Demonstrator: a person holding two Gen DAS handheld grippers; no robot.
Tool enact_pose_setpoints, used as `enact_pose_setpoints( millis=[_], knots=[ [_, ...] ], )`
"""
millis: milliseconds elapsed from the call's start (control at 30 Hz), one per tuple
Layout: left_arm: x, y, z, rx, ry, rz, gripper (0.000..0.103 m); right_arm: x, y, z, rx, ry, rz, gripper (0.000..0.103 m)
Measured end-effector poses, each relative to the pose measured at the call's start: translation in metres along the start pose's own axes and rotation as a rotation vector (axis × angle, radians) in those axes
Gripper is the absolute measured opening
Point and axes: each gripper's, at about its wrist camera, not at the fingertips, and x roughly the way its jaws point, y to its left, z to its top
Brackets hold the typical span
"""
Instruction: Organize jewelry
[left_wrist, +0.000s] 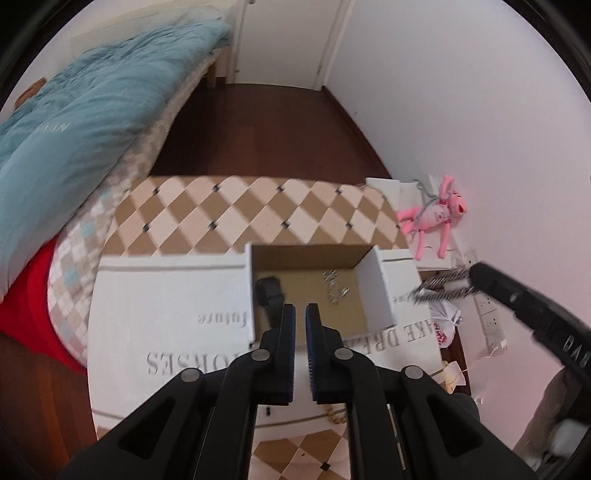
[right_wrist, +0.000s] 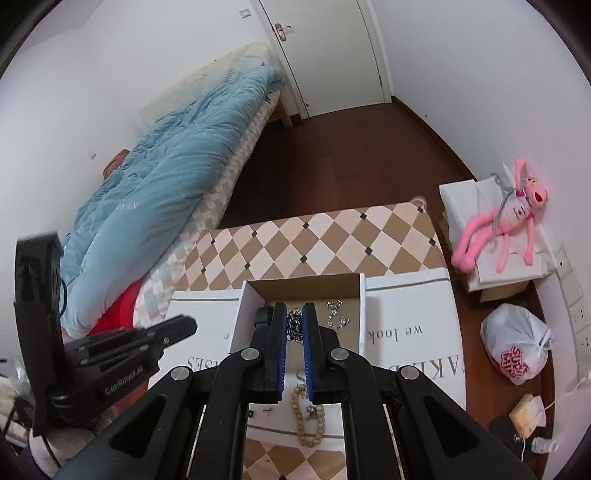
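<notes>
Left gripper (left_wrist: 300, 310) nearly closed, nothing between pads. Right gripper (right_wrist: 294, 308) likewise closed, angled steeply down.

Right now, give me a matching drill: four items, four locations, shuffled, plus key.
1 silver metal chain
2 beige beaded bracelet
3 black strap watch
4 pink plush toy

A inside the open cardboard box
B on the white carton by the wall
C gripped in the right claw
D on the white lettered cloth

Pairs: 1-C, 2-D, 3-A, 4-B
</notes>
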Motion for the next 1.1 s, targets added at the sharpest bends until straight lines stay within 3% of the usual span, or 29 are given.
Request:
enact_pose_setpoints(
  millis=[100, 167, 200, 233, 333, 567, 767, 833, 933, 967, 1033, 1100],
  knots=[
    [0.010, 0.007, -0.022, -0.015, 0.032, 0.052, 0.012, 0.003, -0.003, -0.008, 0.006, 0.016, 0.002, 0.008],
    [0.022, 0.012, -0.042, -0.024, 0.062, 0.097, 0.040, 0.008, -0.008, -0.020, 0.014, 0.036, -0.007, 0.008],
    [0.026, 0.013, -0.049, -0.026, 0.056, 0.102, 0.065, 0.011, -0.010, -0.026, 0.017, 0.046, -0.009, 0.008],
    [0.031, 0.015, -0.061, -0.027, 0.063, 0.125, 0.072, 0.013, -0.013, -0.033, 0.025, 0.059, -0.009, 0.008],
    [0.047, 0.017, -0.089, -0.016, 0.096, 0.148, 0.072, 0.022, -0.024, -0.062, 0.045, 0.109, -0.022, 0.008],
    [0.088, 0.022, -0.130, -0.024, 0.179, 0.163, 0.071, 0.046, -0.054, -0.121, 0.107, 0.208, -0.078, 0.008],
    [0.101, 0.012, -0.136, 0.005, 0.175, 0.154, 0.068, 0.055, -0.074, -0.144, 0.149, 0.245, -0.112, 0.008],
    [0.107, 0.009, -0.136, 0.025, 0.186, 0.158, 0.043, 0.057, -0.078, -0.145, 0.155, 0.247, -0.119, 0.008],
    [0.116, 0.006, -0.135, 0.032, 0.212, 0.158, 0.019, 0.057, -0.080, -0.143, 0.157, 0.244, -0.125, 0.008],
    [0.117, 0.005, -0.135, 0.037, 0.207, 0.164, 0.018, 0.057, -0.080, -0.143, 0.156, 0.243, -0.126, 0.008],
    [0.117, 0.003, -0.135, 0.052, 0.201, 0.164, 0.004, 0.057, -0.079, -0.141, 0.153, 0.241, -0.129, 0.008],
    [0.117, 0.002, -0.135, 0.060, 0.193, 0.168, 0.004, 0.057, -0.078, -0.141, 0.152, 0.240, -0.127, 0.008]
  ],
)
